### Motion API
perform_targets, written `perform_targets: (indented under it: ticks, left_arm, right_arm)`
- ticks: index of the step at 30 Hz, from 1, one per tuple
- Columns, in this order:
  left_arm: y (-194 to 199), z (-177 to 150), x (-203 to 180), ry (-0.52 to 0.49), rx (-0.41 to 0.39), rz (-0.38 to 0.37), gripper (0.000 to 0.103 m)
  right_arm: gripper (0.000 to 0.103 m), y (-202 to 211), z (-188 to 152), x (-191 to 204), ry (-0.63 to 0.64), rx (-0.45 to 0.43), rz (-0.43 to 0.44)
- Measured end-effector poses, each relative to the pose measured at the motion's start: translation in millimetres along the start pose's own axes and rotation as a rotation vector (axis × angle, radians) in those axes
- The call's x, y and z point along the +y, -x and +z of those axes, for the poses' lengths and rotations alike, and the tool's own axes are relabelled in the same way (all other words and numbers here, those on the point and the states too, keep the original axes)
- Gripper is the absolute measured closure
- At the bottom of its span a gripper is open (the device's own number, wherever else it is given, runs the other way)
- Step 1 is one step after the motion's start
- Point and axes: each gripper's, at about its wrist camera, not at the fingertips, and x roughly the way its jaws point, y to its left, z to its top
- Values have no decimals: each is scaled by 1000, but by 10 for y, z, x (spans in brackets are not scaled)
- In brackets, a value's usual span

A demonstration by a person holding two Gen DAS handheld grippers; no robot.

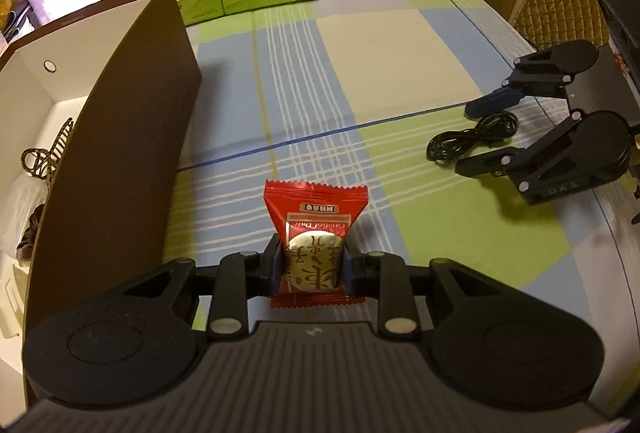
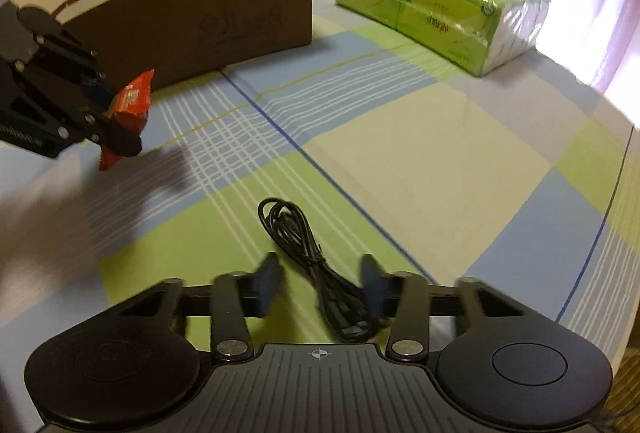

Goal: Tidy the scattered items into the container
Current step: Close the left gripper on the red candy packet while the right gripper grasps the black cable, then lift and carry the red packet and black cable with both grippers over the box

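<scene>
The left gripper (image 1: 312, 265) is clamped on a red candy packet (image 1: 314, 217) beside the brown box (image 1: 120, 137). The right gripper (image 2: 320, 283) hangs with its fingers apart around a coiled black cable (image 2: 304, 245) on the tablecloth (image 2: 440, 161).

"Candied Date" on red snack packet (image 1: 314, 229), upside down

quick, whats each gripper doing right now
Left gripper: shut on the red candy packet, held above the table.
Right gripper: open, fingers either side of the black cable, not gripping it.
</scene>
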Motion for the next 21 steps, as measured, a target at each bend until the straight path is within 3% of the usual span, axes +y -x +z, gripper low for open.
perform_targets:
  ticks: [3,21]
  left_arm:
    - [12,-11,2,3,1,-4,79]
    - [129,-135,-150,-11,-2,-33,79]
  right_arm:
    - [80,34,-3,47,-10,31,-15]
    - [83,218,-162,634,-110,145,-63]
